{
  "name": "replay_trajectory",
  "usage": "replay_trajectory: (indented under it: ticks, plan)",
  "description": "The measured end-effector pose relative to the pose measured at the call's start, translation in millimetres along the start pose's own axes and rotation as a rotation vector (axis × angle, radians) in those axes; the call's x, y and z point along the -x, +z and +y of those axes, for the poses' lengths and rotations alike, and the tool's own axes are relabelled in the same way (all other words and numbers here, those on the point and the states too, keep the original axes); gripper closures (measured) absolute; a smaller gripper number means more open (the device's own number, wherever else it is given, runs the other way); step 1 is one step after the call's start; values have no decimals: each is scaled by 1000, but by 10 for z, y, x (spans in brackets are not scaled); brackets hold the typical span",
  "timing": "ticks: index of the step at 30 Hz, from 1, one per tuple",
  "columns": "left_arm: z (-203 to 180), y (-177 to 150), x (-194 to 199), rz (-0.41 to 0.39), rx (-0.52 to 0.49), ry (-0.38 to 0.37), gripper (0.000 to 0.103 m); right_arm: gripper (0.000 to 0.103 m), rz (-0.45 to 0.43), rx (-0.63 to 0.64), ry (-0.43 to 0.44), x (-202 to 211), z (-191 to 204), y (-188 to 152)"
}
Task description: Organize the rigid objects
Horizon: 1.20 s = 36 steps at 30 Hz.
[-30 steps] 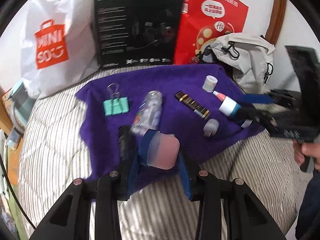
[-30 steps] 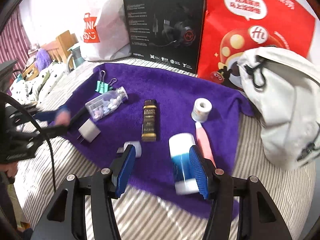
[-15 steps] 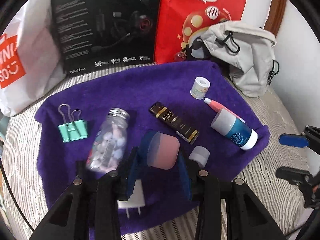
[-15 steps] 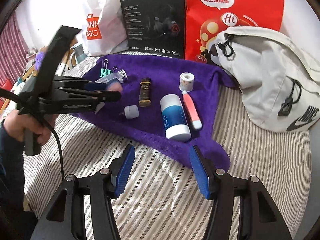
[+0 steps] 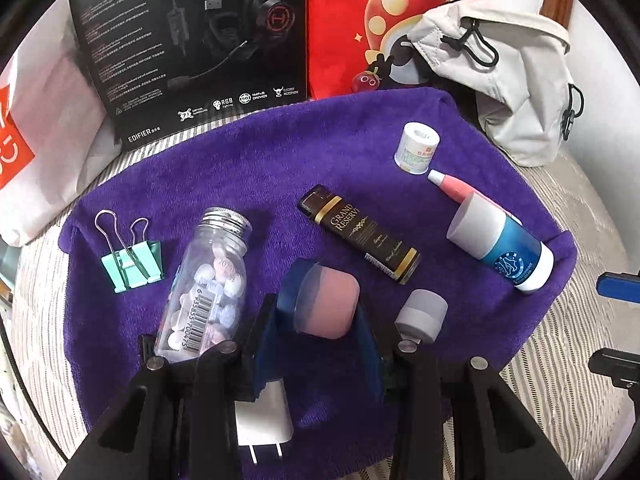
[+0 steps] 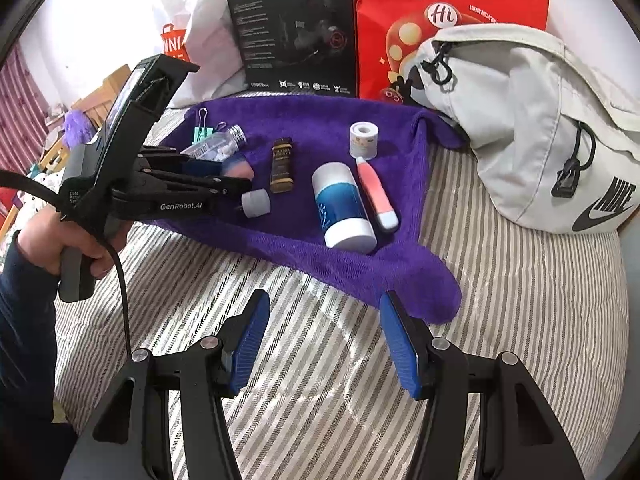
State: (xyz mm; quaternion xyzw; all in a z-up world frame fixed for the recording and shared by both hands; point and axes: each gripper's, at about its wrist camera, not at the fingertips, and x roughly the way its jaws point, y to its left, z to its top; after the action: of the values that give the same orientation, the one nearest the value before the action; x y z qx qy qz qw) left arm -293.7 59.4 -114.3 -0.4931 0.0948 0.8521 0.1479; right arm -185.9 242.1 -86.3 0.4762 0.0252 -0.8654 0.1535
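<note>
Eight loose things lie on the purple towel (image 5: 248,168) spread over my striped bed (image 6: 500,300), and one more is in my grip, so I judge the sorting only partly done.

My left tongs (image 5: 320,312) are clamped on a pink block (image 5: 326,306), low in the centre of the left view and held above the towel. Right beneath them sits the white charger plug (image 5: 262,424).

Along the middle of that frame the items look lined up: a green binder clip (image 5: 132,268) at left, the pill bottle (image 5: 208,284), the dark bar marked Grand Reserve (image 5: 360,240), a small grey cap (image 5: 422,314), then the blue-and-white bottle (image 5: 500,248) at right with the pink tube (image 5: 452,188) and the tape roll (image 5: 416,148) above it.

My right tongs (image 6: 324,340) stand wide apart with nothing between them, over bare bedding at the bottom of the right view, well short of the towel.

Left to do, as I read it: set the pink block in a free spot, perhaps straighten the plug. Whether the grey bag (image 6: 520,120) at upper right is the final destination I cannot tell.
</note>
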Motion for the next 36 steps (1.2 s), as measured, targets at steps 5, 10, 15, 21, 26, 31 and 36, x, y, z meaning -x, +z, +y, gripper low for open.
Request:
replay_trajectory:
  ticks: [5,10,15,21,26,31,36]
  plan:
    - [-11,-9,5,-2,-5,8,65,46,-15,0,1,74,21,1]
    - [15,-40,23,-6,-1,34,50,46,-30,0,0,154,35,-3]
    - [8,-49,89,-28,2,37,50,46,-28,0,-11,217,45,-20]
    - [-55,-14,348,-78,-1,20,50,45,-34,-19,-20,309,84,-75]
    - [-42,-160,698,-127,32,-4,32,28,-65,-68,-70,403,143,-107]
    - [86,-487,1000,-158,98,0,14,20,-108,-134,-73,500,185,-160]
    - [227,-773,1203,-169,145,17,3,4,-112,-187,-103,583,265,-266]
